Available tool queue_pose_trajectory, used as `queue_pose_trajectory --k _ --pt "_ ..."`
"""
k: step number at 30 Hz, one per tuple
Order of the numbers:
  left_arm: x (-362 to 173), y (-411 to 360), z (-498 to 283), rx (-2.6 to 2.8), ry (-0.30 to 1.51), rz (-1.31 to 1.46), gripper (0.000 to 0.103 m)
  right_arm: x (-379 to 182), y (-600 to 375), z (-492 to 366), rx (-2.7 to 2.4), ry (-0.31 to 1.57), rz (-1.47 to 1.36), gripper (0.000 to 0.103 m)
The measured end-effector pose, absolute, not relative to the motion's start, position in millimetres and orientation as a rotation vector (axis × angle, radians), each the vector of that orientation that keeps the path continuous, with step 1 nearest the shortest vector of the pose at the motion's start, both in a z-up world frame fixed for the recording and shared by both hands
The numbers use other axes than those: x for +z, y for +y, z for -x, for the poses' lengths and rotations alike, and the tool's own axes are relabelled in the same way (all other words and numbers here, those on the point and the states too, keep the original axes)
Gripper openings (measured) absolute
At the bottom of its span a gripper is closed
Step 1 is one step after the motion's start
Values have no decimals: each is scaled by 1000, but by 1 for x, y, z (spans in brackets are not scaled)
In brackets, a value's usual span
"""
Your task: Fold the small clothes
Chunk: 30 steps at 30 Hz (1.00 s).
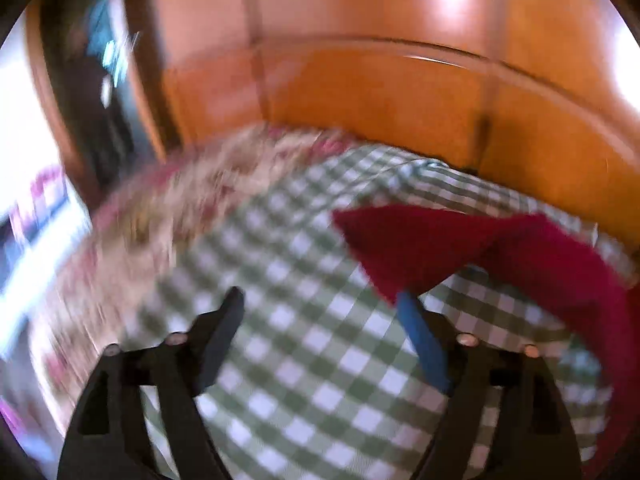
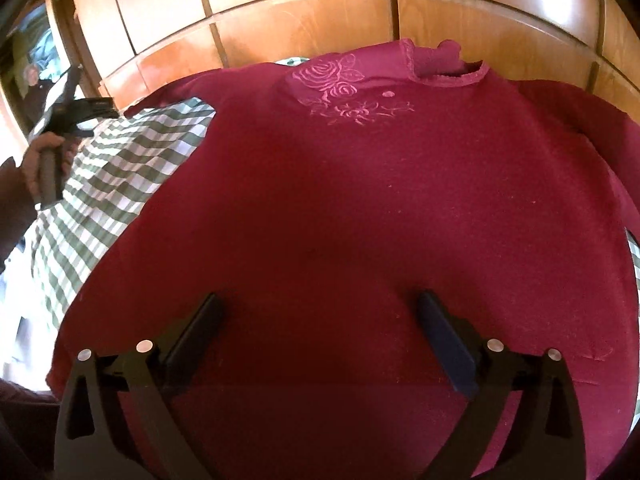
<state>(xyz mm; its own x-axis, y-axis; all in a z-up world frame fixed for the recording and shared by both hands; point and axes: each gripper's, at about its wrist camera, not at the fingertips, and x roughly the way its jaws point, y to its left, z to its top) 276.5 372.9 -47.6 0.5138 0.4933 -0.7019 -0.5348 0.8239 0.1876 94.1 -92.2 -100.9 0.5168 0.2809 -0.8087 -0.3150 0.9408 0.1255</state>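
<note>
A dark red top [image 2: 340, 208] lies spread flat on a green-and-white checked cloth [image 2: 120, 168], its neckline [image 2: 444, 74] at the far side and a pink rose motif [image 2: 340, 88] on the chest. My right gripper [image 2: 318, 300] hovers open over the top's lower half, nothing between its fingers. My left gripper [image 1: 320, 302] is open over bare checked cloth [image 1: 300, 352]. A pointed fold of the red top [image 1: 440, 248] lies just beyond its blue-padded right finger [image 1: 420, 332]. The left wrist view is blurred.
Wooden wardrobe doors [image 2: 320, 20] rise right behind the bed. A floral blanket [image 1: 180, 208] covers the bed left of the checked cloth. In the right wrist view, a hand [image 2: 44, 160] at the left edge grips the other tool's handle.
</note>
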Motion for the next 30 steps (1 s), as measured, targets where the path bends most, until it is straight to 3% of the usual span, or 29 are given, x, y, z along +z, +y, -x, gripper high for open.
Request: queue_pose_trajectory --k 4,6,7,22,26,30 --pt "-62 357 -311 601 864 -139 83 -103 -87 -95 348 964 60 99" --pt "-71 362 -326 596 912 -149 43 -103 -88 -96 347 965 56 99" --pt "-75 371 -332 575 959 -95 5 -103 -88 -97 347 965 53 99" --pt "54 455 -253 512 989 322 4 -102 -90 -96 347 943 40 99" --pt "49 480 -246 554 1028 398 4 -102 -90 -95 343 937 41 99" --pt "2 493 -257 629 1130 410 4 -102 -90 -94 340 933 48 99"
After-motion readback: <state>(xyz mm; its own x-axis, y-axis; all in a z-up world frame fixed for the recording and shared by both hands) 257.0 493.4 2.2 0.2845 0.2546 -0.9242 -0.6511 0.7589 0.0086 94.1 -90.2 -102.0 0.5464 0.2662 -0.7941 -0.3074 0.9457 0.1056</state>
